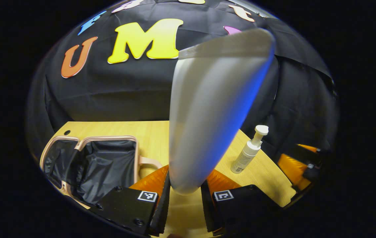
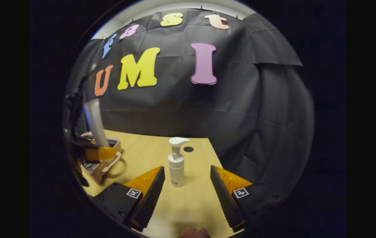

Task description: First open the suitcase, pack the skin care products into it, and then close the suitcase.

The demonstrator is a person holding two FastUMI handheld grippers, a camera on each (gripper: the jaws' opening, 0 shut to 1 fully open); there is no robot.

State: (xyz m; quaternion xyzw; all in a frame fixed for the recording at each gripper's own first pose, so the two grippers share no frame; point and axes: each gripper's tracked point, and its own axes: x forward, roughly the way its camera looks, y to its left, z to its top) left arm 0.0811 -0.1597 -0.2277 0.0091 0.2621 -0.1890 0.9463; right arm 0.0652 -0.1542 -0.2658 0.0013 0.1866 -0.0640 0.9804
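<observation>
your left tongs (image 1: 185, 195) clamped on the white tube (image 1: 207, 109), open suitcase (image 1: 102, 165) just off to their left, right tongs (image 2: 188, 188) spread wide, pump bottle (image 2: 176, 165) standing on the surface (image 2: 148, 152) just ahead between them

The case (image 1: 102, 165) lay open at the table's left end, its dark-lined well unblocked from above — only the raised rim and the handle on its near side stood in the way. Bare tabletop (image 1: 154, 138) ran between case and pump bottle (image 1: 249, 150), which stood upright and alone, with room on every side. In the right gripper view the bottle (image 2: 176, 165) stood just ahead of the parted fingers (image 2: 148, 191), the gap between them wider than it. The tube (image 1: 214, 109) held upright by the left gripper (image 1: 184, 195) screened the table's middle — beyond it hung the booth cloth.
</observation>
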